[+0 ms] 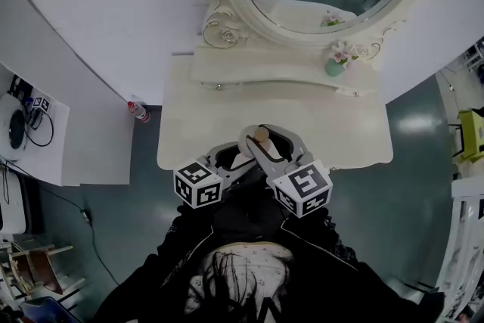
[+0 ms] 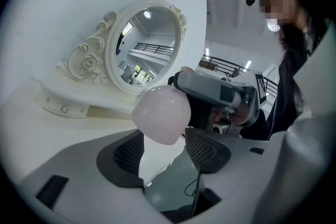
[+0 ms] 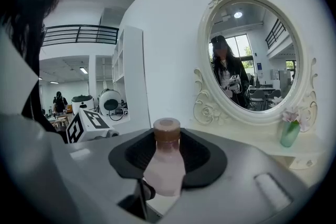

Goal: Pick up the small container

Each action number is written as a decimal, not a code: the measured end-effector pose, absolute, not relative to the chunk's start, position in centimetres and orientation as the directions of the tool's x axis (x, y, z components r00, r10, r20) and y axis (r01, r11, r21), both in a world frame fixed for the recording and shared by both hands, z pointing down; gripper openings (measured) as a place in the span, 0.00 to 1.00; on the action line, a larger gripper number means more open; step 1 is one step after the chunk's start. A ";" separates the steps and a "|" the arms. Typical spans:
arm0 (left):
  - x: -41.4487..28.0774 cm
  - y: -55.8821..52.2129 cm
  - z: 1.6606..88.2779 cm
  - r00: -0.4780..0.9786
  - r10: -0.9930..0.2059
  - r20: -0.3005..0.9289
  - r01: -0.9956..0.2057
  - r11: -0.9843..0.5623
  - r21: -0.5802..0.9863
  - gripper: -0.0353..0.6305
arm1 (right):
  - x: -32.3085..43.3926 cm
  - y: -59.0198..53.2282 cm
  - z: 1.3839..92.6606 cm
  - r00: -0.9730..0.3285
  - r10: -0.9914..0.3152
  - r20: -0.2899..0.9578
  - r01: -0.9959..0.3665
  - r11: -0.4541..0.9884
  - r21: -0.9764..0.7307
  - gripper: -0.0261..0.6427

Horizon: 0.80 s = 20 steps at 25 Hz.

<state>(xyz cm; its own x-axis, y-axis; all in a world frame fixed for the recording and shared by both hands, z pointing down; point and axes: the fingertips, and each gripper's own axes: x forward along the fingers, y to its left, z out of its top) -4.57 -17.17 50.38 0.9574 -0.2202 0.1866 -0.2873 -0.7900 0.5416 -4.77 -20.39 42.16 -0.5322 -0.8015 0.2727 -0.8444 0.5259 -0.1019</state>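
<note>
Holding: right gripper [image 3: 168, 152] has the bottle [image 3: 164, 168] clamped, with a pad on each side of its neck and shoulder and the jaws set wide.
Bottle: pale pink with a brown cap [image 3: 167, 129]. It is in the air above the table [image 1: 340, 134], near the front edge, between the two grippers.
Left gripper [image 2: 164, 147]: jaws well apart. The bottle's rounded base [image 2: 160, 113] sits right at its tips.
Left pad contact: can't tell, since the base covers the inner pad faces.
Head view: only the cap [image 1: 261, 135] and a strip of the body show. The rest is hidden by the jaws of both grippers.
Bottle print: none readable in any view.
Mirror [image 3: 252, 55]: oval with a white carved frame, at the back of the table. Its top is cut off in head view.
Vase [image 3: 289, 134]: small and green with pink flowers, on the ledge under the mirror's right side. It is too small for detail.
Left gripper view: the right gripper's body blocks whatever is behind the bottle.
</note>
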 end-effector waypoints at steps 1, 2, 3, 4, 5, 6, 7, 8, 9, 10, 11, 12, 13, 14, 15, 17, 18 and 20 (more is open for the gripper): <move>-4.6 -16.9 50.5 0.957 -0.222 0.189 -0.290 -0.790 0.540 0.42 | -4.8 -20.2 42.3 -0.532 -0.800 0.276 -0.844 0.526 -0.105 0.26; -4.7 -16.7 50.6 0.955 -0.225 0.192 -0.294 -0.789 0.539 0.42 | -4.8 -19.9 42.4 -0.533 -0.799 0.278 -0.844 0.526 -0.107 0.26; -4.7 -16.5 50.7 0.954 -0.227 0.194 -0.297 -0.789 0.538 0.42 | -4.9 -19.7 42.5 -0.534 -0.797 0.280 -0.843 0.527 -0.108 0.26; -4.8 -16.3 50.8 0.953 -0.229 0.196 -0.300 -0.789 0.537 0.42 | -4.9 -19.5 42.6 -0.536 -0.796 0.282 -0.842 0.528 -0.109 0.26; -4.8 -16.1 50.9 0.953 -0.231 0.198 -0.302 -0.789 0.535 0.42 | -4.9 -19.2 42.7 -0.538 -0.794 0.283 -0.841 0.530 -0.111 0.26; -4.8 -15.9 51.0 0.952 -0.233 0.200 -0.305 -0.788 0.535 0.42 | -4.9 -19.0 42.8 -0.541 -0.792 0.284 -0.839 0.532 -0.113 0.26; -4.7 -15.7 51.1 0.951 -0.236 0.202 -0.309 -0.786 0.535 0.42 | -4.9 -18.9 42.9 -0.544 -0.789 0.285 -0.837 0.535 -0.116 0.26; -4.7 -15.5 51.1 0.949 -0.239 0.204 -0.313 -0.784 0.536 0.42 | -4.8 -18.7 42.9 -0.546 -0.787 0.288 -0.835 0.537 -0.117 0.26; -4.6 -15.3 51.1 0.948 -0.243 0.206 -0.317 -0.781 0.538 0.42 | -4.7 -18.5 43.0 -0.550 -0.783 0.290 -0.833 0.541 -0.117 0.26; -4.5 -15.1 51.1 0.947 -0.247 0.206 -0.321 -0.779 0.539 0.42 | -4.7 -18.3 43.0 -0.554 -0.780 0.291 -0.830 0.545 -0.118 0.26; -4.4 -14.9 51.1 0.945 -0.252 0.206 -0.325 -0.777 0.539 0.42 | -4.6 -18.1 42.9 -0.558 -0.777 0.291 -0.827 0.550 -0.118 0.26; -4.3 -14.7 51.0 0.944 -0.258 0.205 -0.329 -0.776 0.538 0.42 | -4.5 -17.9 42.8 -0.562 -0.775 0.289 -0.824 0.554 -0.118 0.26; -4.1 -14.5 50.9 0.943 -0.263 0.205 -0.333 -0.776 0.535 0.42 | -4.3 -17.7 42.7 -0.566 -0.773 0.287 -0.821 0.558 -0.118 0.26; -3.9 -14.3 50.8 0.941 -0.268 0.206 -0.338 -0.776 0.532 0.42 | -4.1 -17.4 42.6 -0.570 -0.771 0.284 -0.818 0.563 -0.116 0.26; -3.6 -14.1 50.6 0.939 -0.273 0.207 -0.343 -0.777 0.528 0.42 | -3.9 -17.1 42.4 -0.575 -0.768 0.281 -0.815 0.568 -0.113 0.26; -2.8 -13.5 50.3 0.935 -0.287 0.210 -0.355 -0.777 0.520 0.42 | -3.2 -16.4 42.0 -0.585 -0.762 0.277 -0.807 0.582 -0.103 0.26; -2.3 -13.1 50.1 0.932 -0.296 0.210 -0.363 -0.775 0.517 0.42 | -2.7 -15.9 41.8 -0.590 -0.759 0.274 -0.803 0.588 -0.098 0.26; -1.1 -12.1 49.7 0.927 -0.316 0.205 -0.376 -0.772 0.512 0.42 | -1.5 -14.9 41.4 -0.599 -0.755 0.265 -0.795 0.599 -0.090 0.26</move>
<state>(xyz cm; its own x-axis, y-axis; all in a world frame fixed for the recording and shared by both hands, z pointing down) -1.07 -12.14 49.71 0.9265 -0.3155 0.2048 -0.3762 -0.7724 0.5118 -1.55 -14.88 41.39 -0.5991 -0.7555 0.2653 -0.7955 0.5993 -0.0897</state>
